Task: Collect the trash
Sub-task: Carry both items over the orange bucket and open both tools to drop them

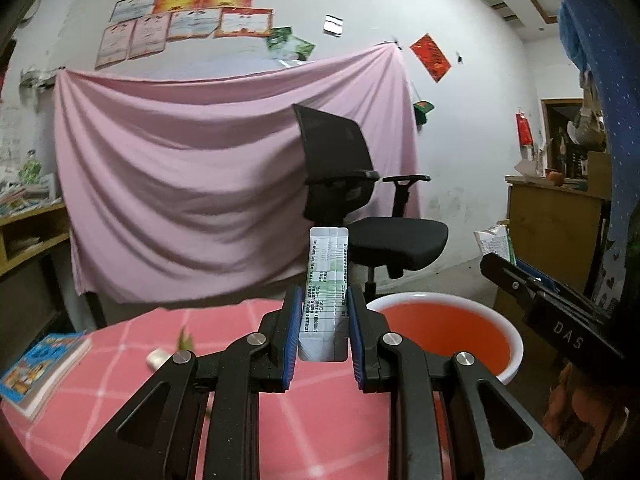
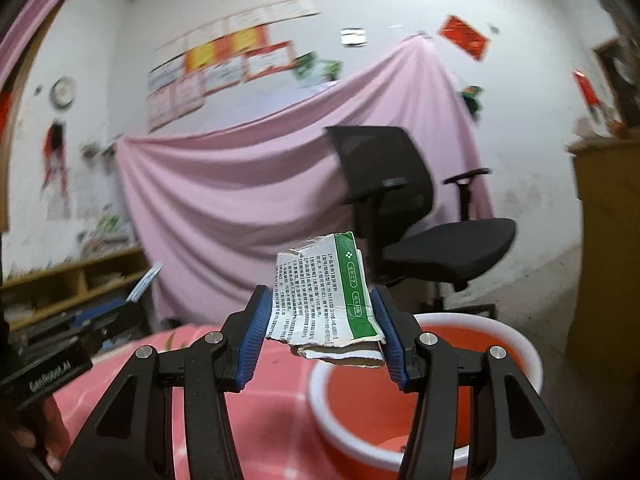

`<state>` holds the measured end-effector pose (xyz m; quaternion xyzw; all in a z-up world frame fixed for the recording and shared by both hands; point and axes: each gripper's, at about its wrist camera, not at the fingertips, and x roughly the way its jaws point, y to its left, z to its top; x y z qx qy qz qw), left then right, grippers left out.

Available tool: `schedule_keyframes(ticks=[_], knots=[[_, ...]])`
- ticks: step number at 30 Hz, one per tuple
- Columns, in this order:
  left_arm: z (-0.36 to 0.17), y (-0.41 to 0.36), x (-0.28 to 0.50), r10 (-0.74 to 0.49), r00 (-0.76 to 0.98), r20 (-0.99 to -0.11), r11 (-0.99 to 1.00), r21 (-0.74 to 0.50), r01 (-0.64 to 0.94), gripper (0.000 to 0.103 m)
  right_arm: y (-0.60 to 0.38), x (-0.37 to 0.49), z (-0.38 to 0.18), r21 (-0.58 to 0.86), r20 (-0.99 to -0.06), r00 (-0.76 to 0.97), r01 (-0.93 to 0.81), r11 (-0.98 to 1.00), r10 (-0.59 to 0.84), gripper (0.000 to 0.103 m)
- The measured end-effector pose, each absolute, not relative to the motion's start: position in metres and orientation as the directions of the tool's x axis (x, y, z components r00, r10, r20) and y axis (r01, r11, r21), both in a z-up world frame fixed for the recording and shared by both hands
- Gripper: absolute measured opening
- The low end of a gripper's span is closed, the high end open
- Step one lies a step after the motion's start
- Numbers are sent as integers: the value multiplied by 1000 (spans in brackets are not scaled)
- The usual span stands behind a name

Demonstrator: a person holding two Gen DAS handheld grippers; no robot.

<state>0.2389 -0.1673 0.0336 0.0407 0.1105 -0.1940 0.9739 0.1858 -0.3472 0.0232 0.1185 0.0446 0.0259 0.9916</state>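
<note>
Both my tongs pinched: left gripper [image 1: 323, 322] on upright sachet [image 1: 326, 292], right gripper [image 2: 320, 322] on torn carton scrap [image 2: 326, 300], red basin [image 2: 520, 344] just beyond.

We see the left gripper [image 1: 324, 320] clamping an upright white sachet [image 1: 326, 292] above the pink table's [image 1: 328, 412] far edge, the red basin [image 1: 452, 332] just beyond its right corner.
</note>
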Motion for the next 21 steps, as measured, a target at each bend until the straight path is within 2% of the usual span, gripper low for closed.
schedule_keyframes(ticks=[10,17,21], knots=[[31,-223,268,-454,853,-259,882,10,472,19,-400,198,13,379,-129,990,98,920,-52,50],[22,-255,292,-501,779,-376,847,-28,531,19,-437,207,-1,482,-197,975,186,856,-101,50],[11,-271,310,-481,727,-490,847,-46,530,19,-445,216,-10,487,-263,961,211,848,-89,50]])
